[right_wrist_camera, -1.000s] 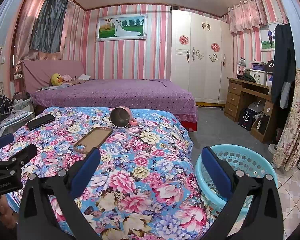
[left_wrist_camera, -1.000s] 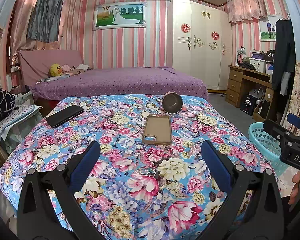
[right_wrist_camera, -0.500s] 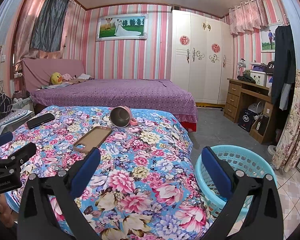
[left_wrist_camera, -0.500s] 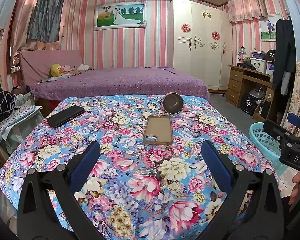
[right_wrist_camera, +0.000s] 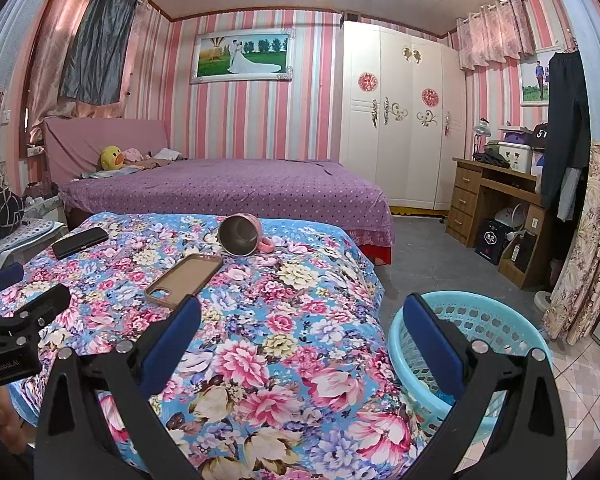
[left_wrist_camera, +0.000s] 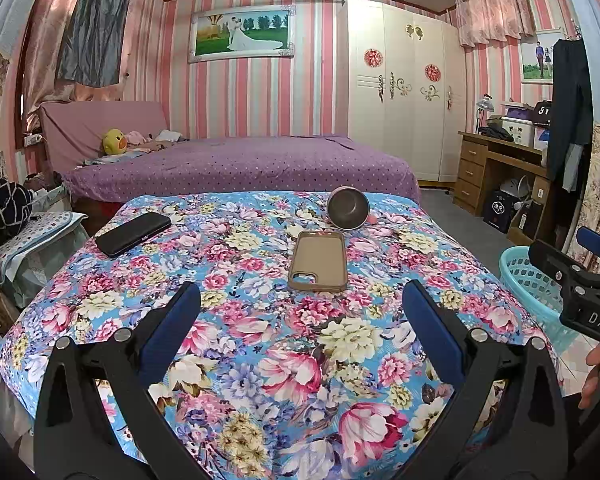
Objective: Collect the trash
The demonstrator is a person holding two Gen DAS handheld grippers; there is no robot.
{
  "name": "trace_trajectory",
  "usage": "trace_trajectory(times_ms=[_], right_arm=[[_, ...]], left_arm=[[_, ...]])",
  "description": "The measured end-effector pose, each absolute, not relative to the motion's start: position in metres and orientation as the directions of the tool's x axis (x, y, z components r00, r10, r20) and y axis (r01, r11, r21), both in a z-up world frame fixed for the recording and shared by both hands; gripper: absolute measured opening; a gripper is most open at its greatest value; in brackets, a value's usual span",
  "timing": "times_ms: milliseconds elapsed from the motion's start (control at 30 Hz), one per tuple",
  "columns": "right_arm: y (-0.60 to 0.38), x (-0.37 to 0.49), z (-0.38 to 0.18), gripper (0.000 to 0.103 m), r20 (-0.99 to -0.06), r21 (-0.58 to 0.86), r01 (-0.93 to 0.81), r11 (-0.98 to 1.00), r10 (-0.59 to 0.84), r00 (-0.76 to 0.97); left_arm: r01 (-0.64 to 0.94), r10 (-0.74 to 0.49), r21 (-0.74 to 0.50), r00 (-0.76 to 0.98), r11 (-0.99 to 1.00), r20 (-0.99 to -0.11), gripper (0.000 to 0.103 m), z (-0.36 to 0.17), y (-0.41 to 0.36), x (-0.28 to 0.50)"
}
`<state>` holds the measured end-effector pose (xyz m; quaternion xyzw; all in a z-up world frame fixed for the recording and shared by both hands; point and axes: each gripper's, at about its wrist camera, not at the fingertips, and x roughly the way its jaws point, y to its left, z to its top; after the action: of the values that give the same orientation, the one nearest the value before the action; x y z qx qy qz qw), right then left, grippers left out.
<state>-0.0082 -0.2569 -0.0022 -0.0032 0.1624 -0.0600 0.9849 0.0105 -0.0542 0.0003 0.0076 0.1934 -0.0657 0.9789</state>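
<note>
A floral-clothed table (left_wrist_camera: 260,340) holds a tan phone case (left_wrist_camera: 318,260), a pink mug (left_wrist_camera: 348,209) lying on its side and a black phone (left_wrist_camera: 134,233). A turquoise basket (right_wrist_camera: 480,344) stands on the floor to the table's right; it also shows in the left wrist view (left_wrist_camera: 528,284). My left gripper (left_wrist_camera: 300,320) is open and empty over the table's near part. My right gripper (right_wrist_camera: 300,328) is open and empty over the table's right edge beside the basket. The case (right_wrist_camera: 184,278), the mug (right_wrist_camera: 242,235) and the black phone (right_wrist_camera: 80,242) also show in the right wrist view.
A purple bed (left_wrist_camera: 240,168) lies behind the table. A wooden desk (right_wrist_camera: 496,200) with boxes stands at the right wall, next to a white wardrobe (right_wrist_camera: 400,128). A stool with cloth (left_wrist_camera: 32,240) is at the left. Grey floor lies between table and desk.
Both grippers have barely shifted; the views are almost the same. Nothing was taken hold of or let go.
</note>
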Motion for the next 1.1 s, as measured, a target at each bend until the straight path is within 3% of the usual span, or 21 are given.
trace_trajectory(times_ms=[1100], right_arm=[[-0.2577, -0.0080, -0.0023, 0.099, -0.320, -0.028, 0.119, 0.993, -0.121, 0.940]], left_arm=[[0.120, -0.112, -0.004, 0.918, 0.993, -0.379, 0.098, 0.0022, -0.0570, 0.0066]])
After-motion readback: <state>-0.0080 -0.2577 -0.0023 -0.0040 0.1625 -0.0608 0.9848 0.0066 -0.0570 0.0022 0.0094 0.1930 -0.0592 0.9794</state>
